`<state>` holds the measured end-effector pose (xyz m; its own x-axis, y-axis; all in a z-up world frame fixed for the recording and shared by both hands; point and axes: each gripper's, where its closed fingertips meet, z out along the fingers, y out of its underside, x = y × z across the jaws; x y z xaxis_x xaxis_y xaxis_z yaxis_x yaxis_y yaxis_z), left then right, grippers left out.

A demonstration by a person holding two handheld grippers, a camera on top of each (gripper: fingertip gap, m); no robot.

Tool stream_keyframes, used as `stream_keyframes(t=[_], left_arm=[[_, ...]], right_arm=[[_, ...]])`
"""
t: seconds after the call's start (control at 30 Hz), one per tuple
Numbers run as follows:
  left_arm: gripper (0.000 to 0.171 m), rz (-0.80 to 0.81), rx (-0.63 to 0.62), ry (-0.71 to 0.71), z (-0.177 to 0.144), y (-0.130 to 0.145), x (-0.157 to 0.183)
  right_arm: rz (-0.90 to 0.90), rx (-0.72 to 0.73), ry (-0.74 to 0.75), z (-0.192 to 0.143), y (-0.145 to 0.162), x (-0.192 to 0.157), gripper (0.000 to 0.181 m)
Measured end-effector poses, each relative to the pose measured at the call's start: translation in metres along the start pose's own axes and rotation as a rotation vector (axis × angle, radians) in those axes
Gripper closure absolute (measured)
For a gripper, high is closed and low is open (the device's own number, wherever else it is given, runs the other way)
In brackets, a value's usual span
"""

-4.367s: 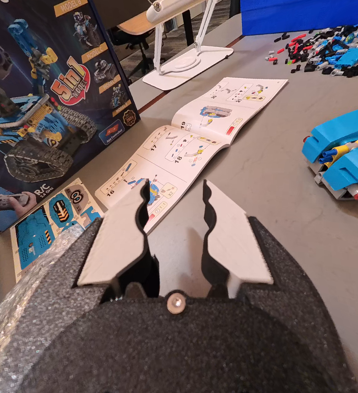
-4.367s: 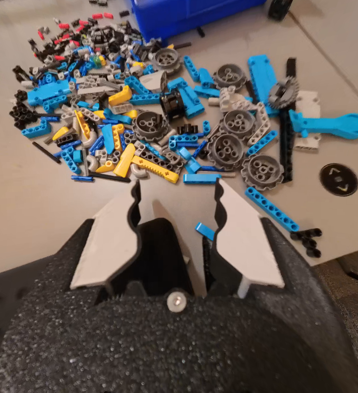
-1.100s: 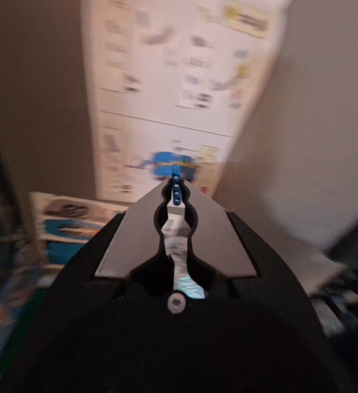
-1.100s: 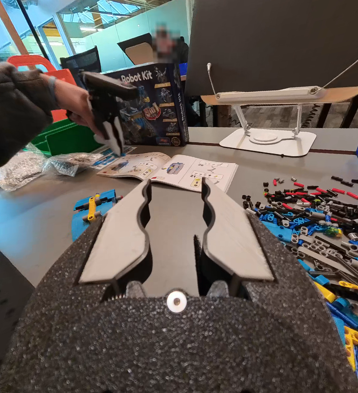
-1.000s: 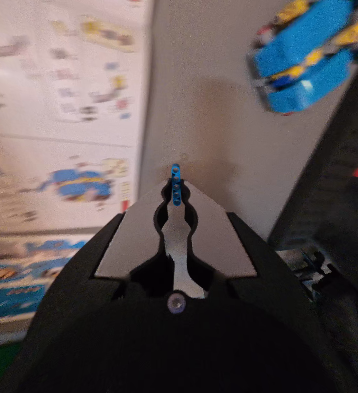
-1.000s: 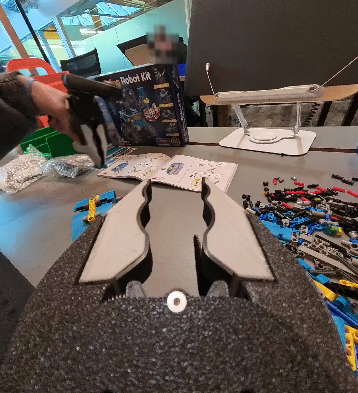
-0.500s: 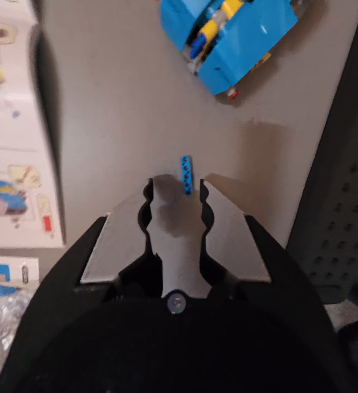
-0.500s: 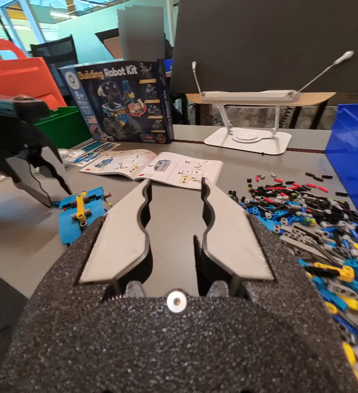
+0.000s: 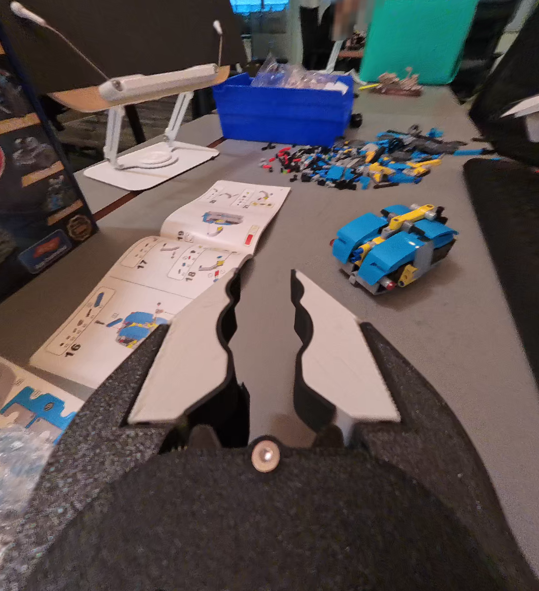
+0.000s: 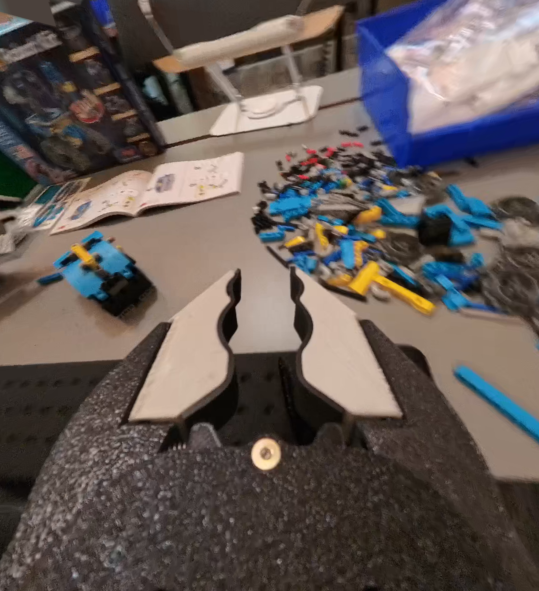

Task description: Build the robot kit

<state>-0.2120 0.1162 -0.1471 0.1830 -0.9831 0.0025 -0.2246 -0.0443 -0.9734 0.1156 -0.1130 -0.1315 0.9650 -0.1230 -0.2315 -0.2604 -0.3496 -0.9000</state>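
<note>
Blur smears the brick pile (image 10: 373, 243) at right of the right view. Both grippers, left gripper (image 9: 265, 278) and right gripper (image 10: 265, 278), have fingers apart, holding nothing, above the grey worktop (image 9: 293, 224). Blue toy car (image 9: 392, 246) sits right of centre.

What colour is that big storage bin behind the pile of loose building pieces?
Solid dark blue; the bin shows best in the left wrist view, behind the pile.

A grey table (image 9: 437, 351) filled most of the room I could see. Behind it stood a dark panel (image 9: 117, 35), a white desk lamp (image 9: 153, 153) and a teal partition (image 9: 415, 38); beyond that everything blurred.
</note>
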Motion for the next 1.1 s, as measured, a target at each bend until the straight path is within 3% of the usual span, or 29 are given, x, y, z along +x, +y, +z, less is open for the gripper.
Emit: stream_keyframes(t=[0.1,0.27,0.37,0.47,0.6,0.73,0.83,0.97,1.1], left_arm=[[0.142,0.010,0.000,0.004,0.001,0.000,0.005],[0.142,0.016,-0.038,0.007,0.005,0.005,0.006],[0.142,0.003,-0.045,0.008,0.006,0.006,0.005],[0.142,-0.017,-0.042,0.006,0.005,0.006,0.002],[0.142,-0.042,-0.057,0.013,0.007,0.008,0.001],[0.142,-0.044,-0.089,0.020,0.010,0.012,0.001],[0.142,-0.028,-0.093,0.020,0.010,0.013,0.003],[0.142,-0.020,-0.107,0.021,0.012,0.014,0.004],[0.142,-0.015,-0.103,0.016,0.011,0.014,0.004]], right_arm=[[0.092,0.014,0.177,-0.027,0.010,0.056,0.148],[-0.067,-0.158,0.515,-0.057,0.032,0.140,0.135],[-0.087,-0.250,0.593,-0.055,0.044,0.171,0.131],[-0.048,-0.257,0.557,-0.051,0.050,0.181,0.131],[-0.012,-0.264,0.601,-0.070,0.050,0.202,0.132],[0.053,-0.266,0.426,-0.066,0.061,0.172,0.135],[0.037,-0.328,0.392,-0.068,0.084,0.152,0.141],[0.043,-0.329,0.425,-0.063,0.091,0.158,0.154],[0.060,-0.287,0.452,-0.042,0.076,0.179,0.159]])
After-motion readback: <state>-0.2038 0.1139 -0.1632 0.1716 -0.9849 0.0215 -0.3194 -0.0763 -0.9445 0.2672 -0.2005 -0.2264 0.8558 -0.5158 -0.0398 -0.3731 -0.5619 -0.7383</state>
